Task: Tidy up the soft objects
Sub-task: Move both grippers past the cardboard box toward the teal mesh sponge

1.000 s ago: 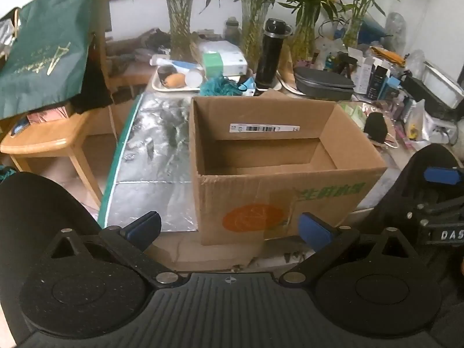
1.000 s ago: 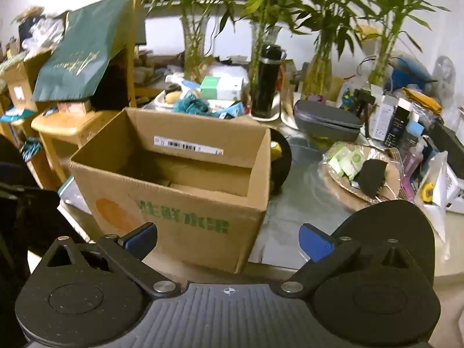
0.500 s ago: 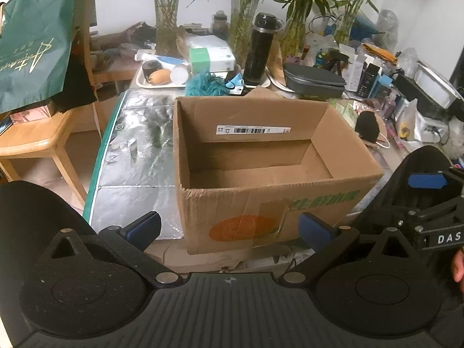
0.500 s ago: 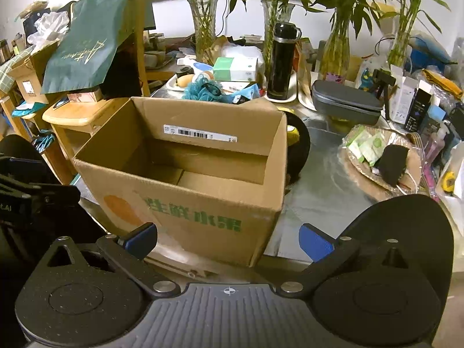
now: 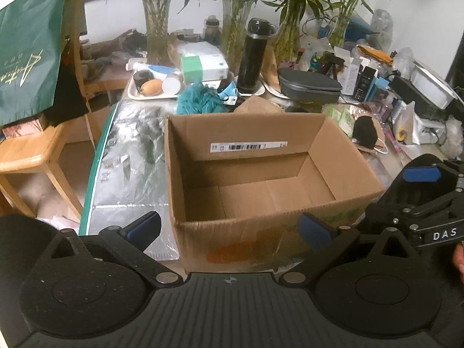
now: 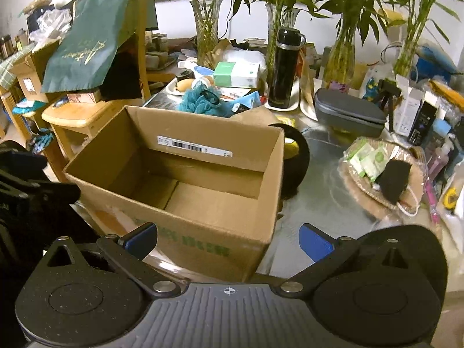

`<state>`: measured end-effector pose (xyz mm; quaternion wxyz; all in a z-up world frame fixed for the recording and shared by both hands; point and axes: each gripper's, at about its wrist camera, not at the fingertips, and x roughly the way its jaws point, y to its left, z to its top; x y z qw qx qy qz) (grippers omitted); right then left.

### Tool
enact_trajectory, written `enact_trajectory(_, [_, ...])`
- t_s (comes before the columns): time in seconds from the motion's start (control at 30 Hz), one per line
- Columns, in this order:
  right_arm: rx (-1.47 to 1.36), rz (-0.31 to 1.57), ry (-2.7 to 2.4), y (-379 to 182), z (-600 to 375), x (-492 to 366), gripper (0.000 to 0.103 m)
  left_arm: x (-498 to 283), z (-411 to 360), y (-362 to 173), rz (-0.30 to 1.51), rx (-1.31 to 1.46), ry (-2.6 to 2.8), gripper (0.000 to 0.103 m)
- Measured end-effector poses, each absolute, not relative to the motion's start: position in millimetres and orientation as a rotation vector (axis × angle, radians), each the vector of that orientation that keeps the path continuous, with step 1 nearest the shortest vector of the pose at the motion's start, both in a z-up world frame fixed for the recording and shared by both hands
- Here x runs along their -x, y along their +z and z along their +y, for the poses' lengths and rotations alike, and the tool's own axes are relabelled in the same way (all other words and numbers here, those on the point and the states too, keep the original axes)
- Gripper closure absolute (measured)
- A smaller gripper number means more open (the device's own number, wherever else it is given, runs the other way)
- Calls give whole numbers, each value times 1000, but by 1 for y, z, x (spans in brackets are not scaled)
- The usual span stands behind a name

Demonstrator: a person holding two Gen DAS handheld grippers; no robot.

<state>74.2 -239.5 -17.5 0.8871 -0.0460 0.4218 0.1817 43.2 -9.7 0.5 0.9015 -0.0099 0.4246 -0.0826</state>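
An open, empty cardboard box (image 5: 261,194) stands on the foil-covered table; it also shows in the right wrist view (image 6: 185,185). A teal fluffy soft object (image 5: 198,100) lies behind the box, also seen in the right wrist view (image 6: 197,101). A black soft item (image 5: 366,135) lies on a woven tray at right, also in the right wrist view (image 6: 395,179). A black-and-yellow soft thing (image 6: 294,156) sits behind the box's right corner. My left gripper (image 5: 230,227) is open and empty in front of the box. My right gripper (image 6: 227,239) is open and empty at the box's near right.
A black flask (image 5: 255,58), grey case (image 5: 310,85), tissue box (image 5: 203,66) and glass vases with bamboo (image 5: 158,34) crowd the table's back. A white tray (image 5: 150,91) holds small items. A wooden chair with a green bag (image 5: 26,58) stands left.
Both grippers have risen and moved closer to the box, so its empty inside floor shows more. Both stay open.
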Motion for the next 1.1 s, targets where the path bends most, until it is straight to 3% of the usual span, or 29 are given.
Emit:
enact_trajectory(0.4, [59, 884, 415, -20, -242, -89, 0, -62, -7, -6, 925, 42, -225, 0])
enact_trajectory(1.1, [-28, 804, 322, -23, -259, -123, 0, -93, -4, 10, 819, 56, -204, 0])
